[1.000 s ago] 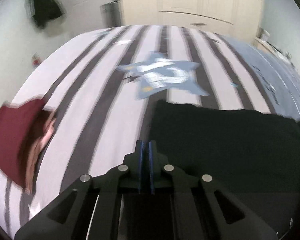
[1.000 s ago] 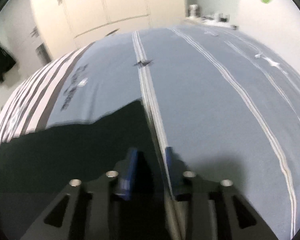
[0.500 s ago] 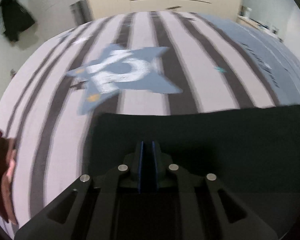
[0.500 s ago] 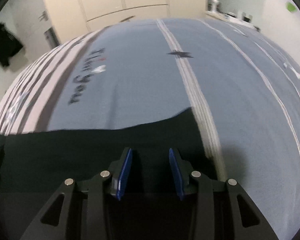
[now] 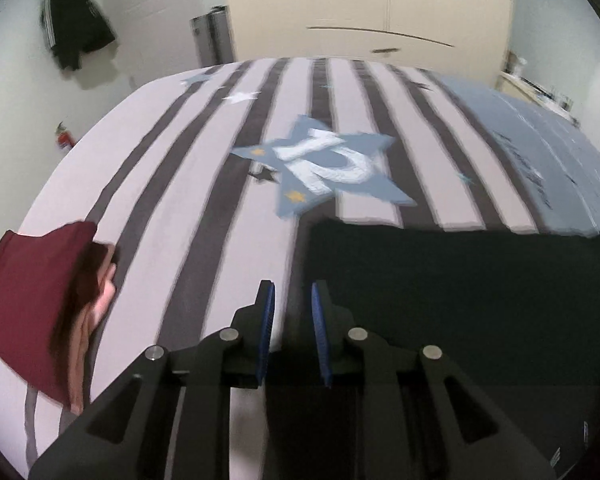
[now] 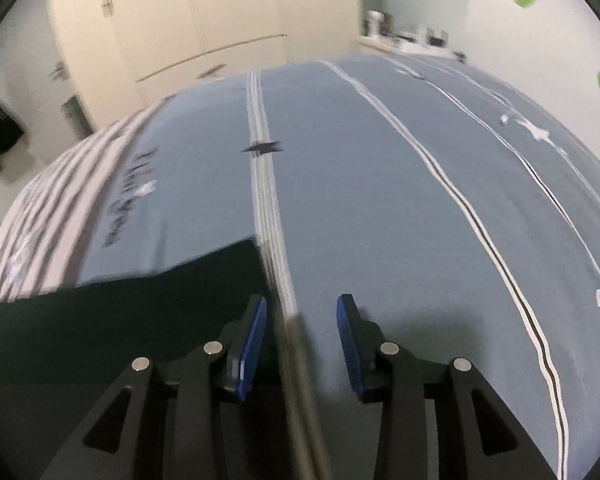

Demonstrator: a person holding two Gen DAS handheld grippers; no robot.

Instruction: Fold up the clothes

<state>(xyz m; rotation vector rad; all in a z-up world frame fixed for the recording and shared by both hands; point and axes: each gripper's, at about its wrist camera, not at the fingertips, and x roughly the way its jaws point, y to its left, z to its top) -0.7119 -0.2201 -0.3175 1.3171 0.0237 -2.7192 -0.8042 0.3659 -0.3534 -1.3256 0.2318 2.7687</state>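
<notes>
The left gripper (image 5: 291, 304) has just been opening, nothing between its blue pads; the right gripper (image 6: 300, 312) hangs parted and empty. Both sit at the near corners of a dark garment (image 5: 460, 280) lying flat on the bed (image 5: 180, 160). Judged best: square its edges before the next fold. A red cloth (image 5: 28, 300) lies left.

Dark garment (image 5: 460, 280) matt cloth; bedspread (image 5: 220, 184) smooth printed cloth; cupboard (image 6: 204, 20) glossy.
</notes>
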